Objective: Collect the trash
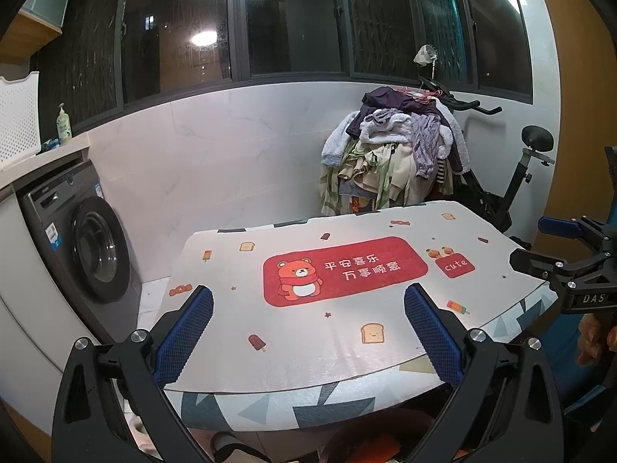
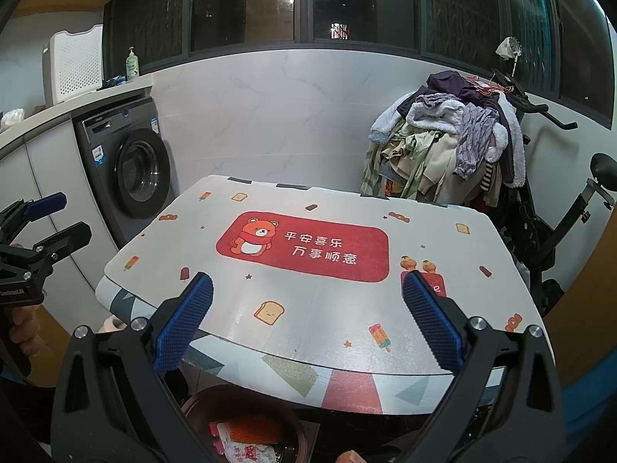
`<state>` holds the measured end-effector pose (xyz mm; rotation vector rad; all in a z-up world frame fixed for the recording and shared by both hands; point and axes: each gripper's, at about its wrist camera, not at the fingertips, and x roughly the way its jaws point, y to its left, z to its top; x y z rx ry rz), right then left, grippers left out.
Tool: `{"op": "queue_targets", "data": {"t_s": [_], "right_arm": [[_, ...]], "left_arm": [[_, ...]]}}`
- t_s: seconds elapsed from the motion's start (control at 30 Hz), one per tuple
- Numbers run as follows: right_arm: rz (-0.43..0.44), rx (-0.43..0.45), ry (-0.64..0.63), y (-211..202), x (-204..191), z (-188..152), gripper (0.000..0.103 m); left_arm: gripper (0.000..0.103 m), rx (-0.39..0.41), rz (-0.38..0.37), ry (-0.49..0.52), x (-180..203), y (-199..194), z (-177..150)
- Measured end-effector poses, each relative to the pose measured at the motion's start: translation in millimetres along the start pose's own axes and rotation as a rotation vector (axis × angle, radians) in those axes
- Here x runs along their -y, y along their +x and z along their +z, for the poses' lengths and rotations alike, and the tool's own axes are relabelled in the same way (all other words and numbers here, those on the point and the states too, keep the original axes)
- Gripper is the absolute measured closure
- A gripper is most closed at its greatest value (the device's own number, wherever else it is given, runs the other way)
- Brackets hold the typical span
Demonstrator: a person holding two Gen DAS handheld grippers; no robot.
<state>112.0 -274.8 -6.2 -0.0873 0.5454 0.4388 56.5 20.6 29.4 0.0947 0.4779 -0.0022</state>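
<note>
Two grippers, each with two blue-padded fingers spread wide and holding nothing: the left gripper and the right gripper hover over one worktop covered by a bear-print mat. Only the right wrist view shows the bin at bottom centre, under the worktop's near edge, with crumpled wrappers inside.

dim indoor light | ceiling lamp glare on windows | fisheye-bent edges | corners perhaps soft
</note>
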Motion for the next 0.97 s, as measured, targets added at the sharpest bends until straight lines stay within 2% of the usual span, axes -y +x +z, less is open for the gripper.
{"op": "queue_targets", "data": {"t_s": [0.57,0.73,0.9,0.97], "right_arm": [[-0.014,0.0,0.011,2.8,6.2,-2.4,0.006],[-0.009,-0.015,0.014,9.8,8.1,-3.1,0.006],[-0.009,-0.026,0.008,11.2,12.1,-0.7,0.006],[-0.006,-0.026,0.009,12.4,12.6,-1.1,0.006]], "left_arm": [[0.006,0.01,-0.005,-0.001,1.5,-3.9,2.6],[0.006,0.022,0.01,0.004,2.5,-5.9,5.4],[0.006,0.055,0.057,-0.005,-0.6,-11.2,13.1],[0.006,0.059,0.047,-0.003,-1.8,-11.4,13.6]]}}
